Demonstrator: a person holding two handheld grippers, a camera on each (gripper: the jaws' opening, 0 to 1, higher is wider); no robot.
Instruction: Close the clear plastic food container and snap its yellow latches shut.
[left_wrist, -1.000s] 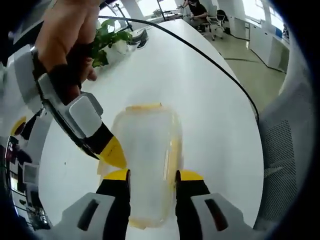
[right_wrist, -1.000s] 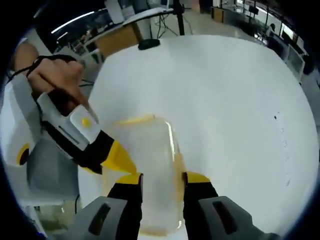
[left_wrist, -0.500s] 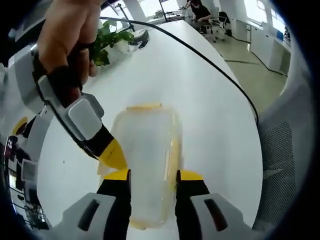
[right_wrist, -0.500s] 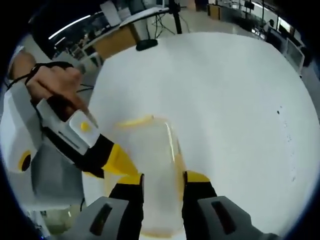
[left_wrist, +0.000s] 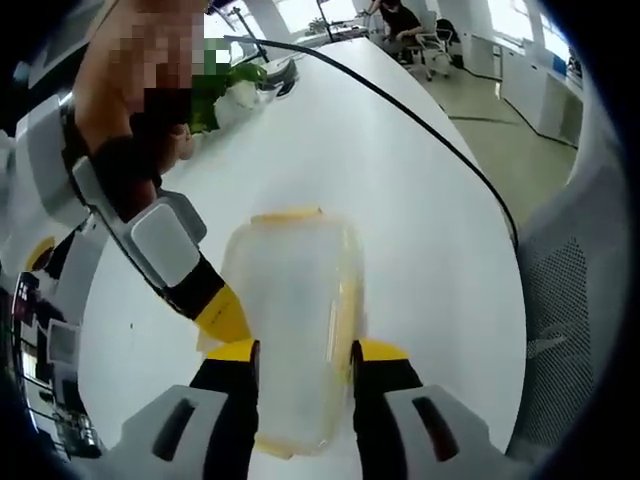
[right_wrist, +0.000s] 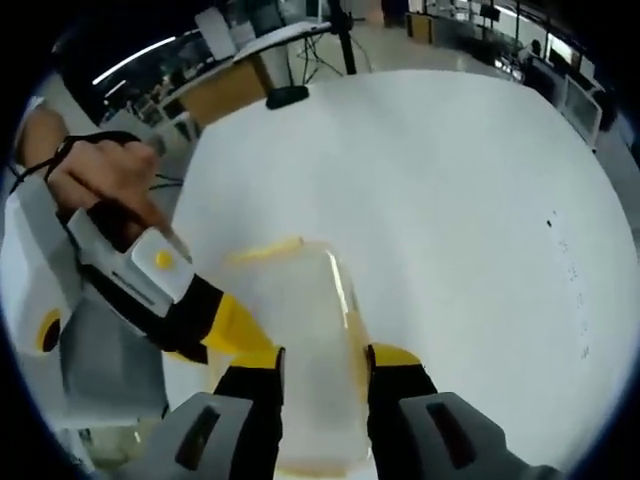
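Observation:
The clear plastic food container (left_wrist: 295, 300) lies lid up on the white table (left_wrist: 430, 250), with a yellow latch (left_wrist: 288, 214) at its far end and another along its right side. My left gripper (left_wrist: 302, 352) is over its near end, open, with the lid showing through the gap between the jaws. A hand holds the right gripper, whose yellow fingertip (left_wrist: 222, 312) touches the container's left edge. In the right gripper view the container (right_wrist: 300, 320) lies under my open right gripper (right_wrist: 322, 355), and the left gripper's yellow fingertip (right_wrist: 235, 330) meets its left side.
A potted plant (left_wrist: 225, 80) stands at the table's far left and a black cable (left_wrist: 420, 120) runs along the table. A mesh chair (left_wrist: 575, 300) is past the right edge. A black stand's base (right_wrist: 288, 97) sits on the far table (right_wrist: 450, 200).

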